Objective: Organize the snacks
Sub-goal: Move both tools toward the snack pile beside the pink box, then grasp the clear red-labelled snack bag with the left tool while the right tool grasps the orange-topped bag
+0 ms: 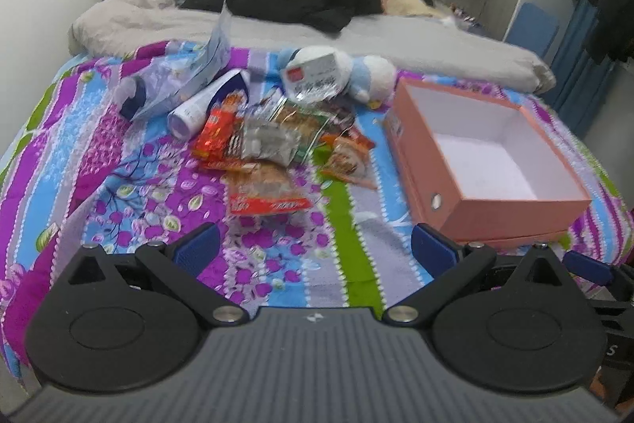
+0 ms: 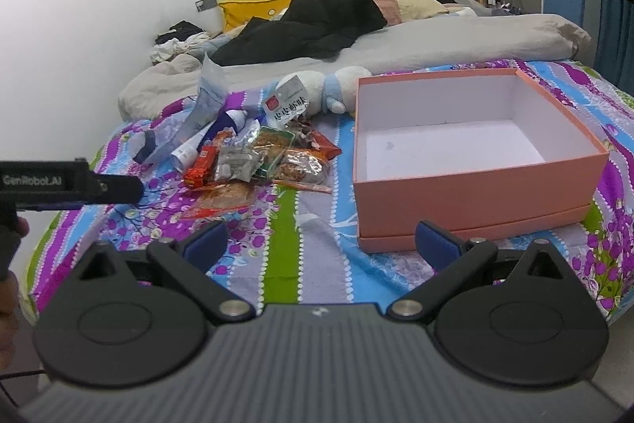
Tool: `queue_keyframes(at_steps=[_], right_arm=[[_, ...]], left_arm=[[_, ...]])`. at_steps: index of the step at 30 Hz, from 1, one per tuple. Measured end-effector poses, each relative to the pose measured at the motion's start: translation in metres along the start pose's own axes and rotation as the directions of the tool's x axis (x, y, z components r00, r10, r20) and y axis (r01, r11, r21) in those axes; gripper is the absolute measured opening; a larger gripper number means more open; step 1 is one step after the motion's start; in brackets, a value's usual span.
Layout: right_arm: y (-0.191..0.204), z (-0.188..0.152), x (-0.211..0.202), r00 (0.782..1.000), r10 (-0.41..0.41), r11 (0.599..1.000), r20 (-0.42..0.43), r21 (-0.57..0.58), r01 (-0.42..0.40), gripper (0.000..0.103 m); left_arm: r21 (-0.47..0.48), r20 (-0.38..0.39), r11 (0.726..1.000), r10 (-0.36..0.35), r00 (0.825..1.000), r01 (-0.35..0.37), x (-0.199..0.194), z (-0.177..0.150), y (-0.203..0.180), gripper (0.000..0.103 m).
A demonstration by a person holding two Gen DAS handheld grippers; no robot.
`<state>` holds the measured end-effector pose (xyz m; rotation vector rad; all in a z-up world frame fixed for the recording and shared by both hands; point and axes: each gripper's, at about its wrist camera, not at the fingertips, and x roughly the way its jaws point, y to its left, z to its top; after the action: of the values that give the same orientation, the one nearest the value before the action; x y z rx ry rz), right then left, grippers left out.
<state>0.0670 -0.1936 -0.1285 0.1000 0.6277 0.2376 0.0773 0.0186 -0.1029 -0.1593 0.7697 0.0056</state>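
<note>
both grippers hang above the near edge of the bedspread (image 1: pixel 348 209), holding nothing. the left gripper (image 1: pixel 315 244) has its blue pads (image 1: pixel 198 246) spread wide apart; the right gripper (image 2: pixel 323 242) is spread just as wide, its pads (image 2: pixel 436 244) over the cloth, the right one just before the box's near wall.

the snacks (image 1: pixel 269 141) lie in a loose heap on the bedspread, well ahead of both grippers — an orange-red pack (image 1: pixel 216 131) at the left, a clear crinkled bag (image 1: pixel 267 139) on top, a flat red-and-brown pack (image 1: pixel 263 193) nearest the grippers. a white packet with a red label (image 2: pixel 287 104) stands tilted at the back of the heap, against a white-and-blue plush toy (image 2: pixel 337 86). a white tube (image 1: pixel 198 110) lies just left of the heap, beside a clear plastic bag (image 1: pixel 210 62).

the pink box (image 2: pixel 479 189) sits open to the right of the heap, apart from it, its white inside bare. in the right wrist view the left gripper shows from the side at the left edge, with part of a hand (image 2: pixel 10 264) below it.
</note>
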Motion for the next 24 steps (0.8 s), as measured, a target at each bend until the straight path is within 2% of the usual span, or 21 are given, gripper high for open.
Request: queue_keyframes(at_steps=[4,8,12,15,19,24], right_arm=[[-0.002,-0.009,0.011,1.000,0.003,1.000,-0.011,0.011,-0.002,0.103],[0.002,-0.015,0.021,0.999,0.026,1.000,-0.020,-0.003,-0.027,0.103],[0.006,-0.017,0.031,0.999,0.042,0.999,-0.017,-0.006,-0.042,0.102],[0.013,-0.017,0.039,0.998,0.055,0.998,-0.015,-0.035,-0.055,0.098],[0.020,-0.015,0.050,0.996,0.089,0.995,-0.013,-0.052,-0.090,0.097],[0.030,-0.013,0.058,0.996,0.088,0.993,0.030,-0.087,-0.085,0.098]], left_arm=[[-0.008,-0.031,1.000,0.011,0.999,-0.012,0.015,-0.003,0.008,0.103],[0.004,-0.045,0.998,0.058,0.997,-0.058,0.031,-0.003,0.015,0.103],[-0.015,-0.063,0.999,0.029,0.998,-0.030,0.045,-0.003,0.026,0.103],[-0.005,-0.062,0.999,0.047,0.997,-0.048,0.054,-0.003,0.029,0.103],[-0.015,-0.067,0.999,0.042,0.997,-0.043,0.065,-0.001,0.037,0.103],[-0.053,-0.060,0.998,0.037,0.998,-0.040,0.079,0.005,0.051,0.103]])
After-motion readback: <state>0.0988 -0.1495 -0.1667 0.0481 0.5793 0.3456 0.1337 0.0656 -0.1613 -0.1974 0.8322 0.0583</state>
